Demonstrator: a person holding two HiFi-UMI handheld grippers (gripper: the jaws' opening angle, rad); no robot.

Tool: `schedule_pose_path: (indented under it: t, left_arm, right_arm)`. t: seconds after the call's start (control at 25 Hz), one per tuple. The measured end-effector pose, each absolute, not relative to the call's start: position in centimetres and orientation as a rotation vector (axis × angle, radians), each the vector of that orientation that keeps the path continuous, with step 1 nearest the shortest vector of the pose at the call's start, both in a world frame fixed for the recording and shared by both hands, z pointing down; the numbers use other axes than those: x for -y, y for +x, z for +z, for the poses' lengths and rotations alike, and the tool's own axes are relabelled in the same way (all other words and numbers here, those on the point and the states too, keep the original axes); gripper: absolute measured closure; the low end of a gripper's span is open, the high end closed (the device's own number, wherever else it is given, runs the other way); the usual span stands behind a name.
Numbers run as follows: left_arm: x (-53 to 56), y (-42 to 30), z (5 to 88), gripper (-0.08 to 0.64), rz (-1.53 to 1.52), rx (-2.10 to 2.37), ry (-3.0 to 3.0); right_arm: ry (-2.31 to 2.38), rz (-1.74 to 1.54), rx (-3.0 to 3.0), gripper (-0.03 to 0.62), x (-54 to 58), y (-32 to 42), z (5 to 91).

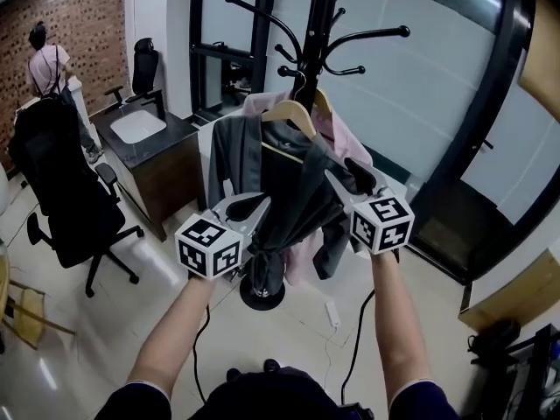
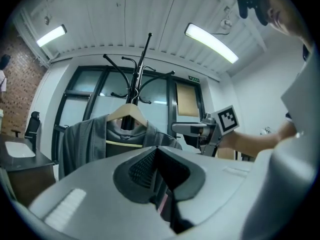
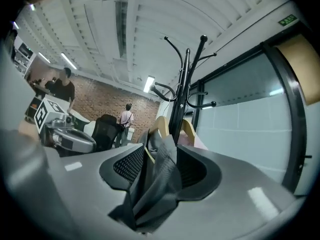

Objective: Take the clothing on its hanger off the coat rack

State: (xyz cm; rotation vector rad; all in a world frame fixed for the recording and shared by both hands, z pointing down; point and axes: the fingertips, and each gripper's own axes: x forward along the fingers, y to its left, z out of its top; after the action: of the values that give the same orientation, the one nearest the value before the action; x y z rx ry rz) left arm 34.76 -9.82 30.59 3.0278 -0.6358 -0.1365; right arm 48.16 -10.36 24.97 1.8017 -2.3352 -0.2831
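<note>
Left tool [image 2: 159,152] clamps an edge of the grey garment [image 1: 232,151]; right tool [image 3: 160,156], unclenched, straddles its fold above bare floor [image 1: 280,344].

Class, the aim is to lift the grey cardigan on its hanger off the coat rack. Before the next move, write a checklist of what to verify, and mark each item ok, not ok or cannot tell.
1. Left gripper grips the grey cardigan: ok, jaws closed with dark cloth in them.
2. Right gripper grips it: not ok, jaws apart, cloth lying loose between them.
3. A gripper on the wooden hanger: not ok, both are lower down, at the cloth.
4. Hanger lifted off the coat rack: not ok, hook not yet off.
5. Pink garment behind is free of the cardigan: cannot tell.
</note>
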Motion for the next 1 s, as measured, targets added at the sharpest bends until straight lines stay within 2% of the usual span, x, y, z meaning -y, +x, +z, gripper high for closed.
schedule_pose_path:
  t: [0.32,0.76,0.8,0.84,0.92,1.0]
  left_arm:
    - [11.6,35.9,31.1,0.548,-0.097,0.661,3.031]
    - [13.2,35.1,31.9,0.548,-0.083,0.752,3.006]
    - [13.4,35.0,31.9,0.548,-0.08,0.759,3.006]
    - [13.6,35.0,31.7,0.548,-0.078,0.767,3.009]
    - [14.3,34.9,31.6,0.548,-0.069,0.783,3.014]
    - [14.4,34.6,32.7,0.548,-0.043,0.795,2.996]
  right_arm:
    - [1.612,-0.298,2.188,0.334,15.3,49.2,25.6]
    - [1.333,-0.175,2.135,0.328,20.1,48.8,30.0]
    - [1.331,-0.18,2.126,0.341,20.5,48.8,30.1]
    - [1.332,-0.191,2.119,0.398,20.9,48.9,30.1]
    - [1.338,-0.211,2.115,0.555,21.6,49.0,30.0]
    - [1.343,-0.201,2.119,0.565,21.6,48.9,30.7]
